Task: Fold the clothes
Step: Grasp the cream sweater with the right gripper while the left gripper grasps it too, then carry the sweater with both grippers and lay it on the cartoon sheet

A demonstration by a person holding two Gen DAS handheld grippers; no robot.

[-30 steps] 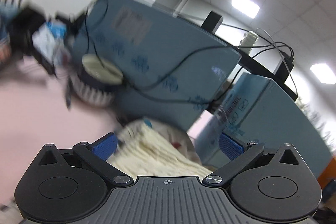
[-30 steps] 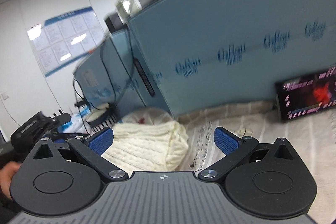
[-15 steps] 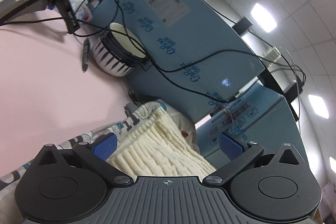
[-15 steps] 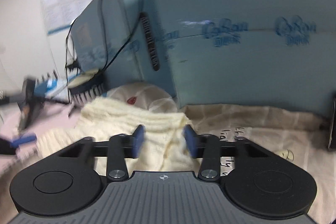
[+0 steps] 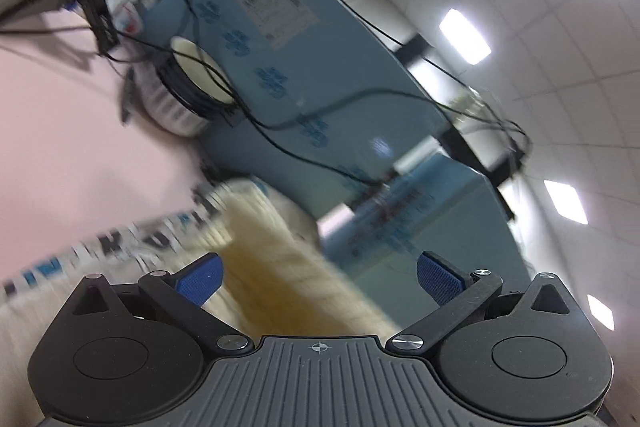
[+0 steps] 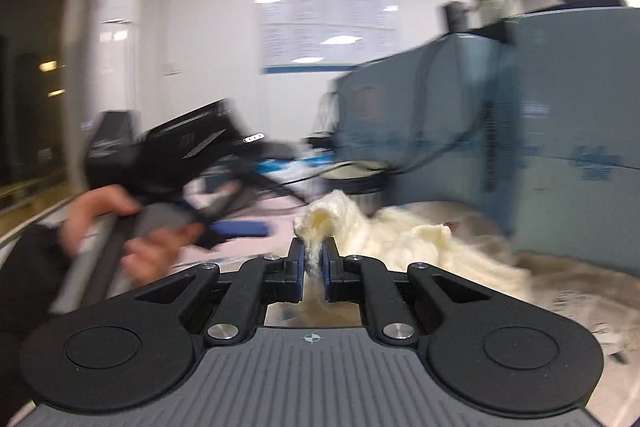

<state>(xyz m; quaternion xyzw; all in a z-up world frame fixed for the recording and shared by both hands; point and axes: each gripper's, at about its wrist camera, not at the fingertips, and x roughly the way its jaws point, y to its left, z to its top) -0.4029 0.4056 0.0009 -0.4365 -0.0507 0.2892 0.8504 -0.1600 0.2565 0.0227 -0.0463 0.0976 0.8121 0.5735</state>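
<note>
The right gripper (image 6: pixel 313 267) has its two blue pads pressed almost together, pinching a tuft of cream sweater (image 6: pixel 340 215) that bulges up just beyond the tips. The left gripper (image 5: pixel 318 279) has its jaws spread wide, blue pads far apart, with cream knit lying between them and touching neither pad. In the right wrist view, to the left of the closed jaws, a bare hand (image 6: pixel 120 227) grips the left gripper's handle, blurred.
</note>
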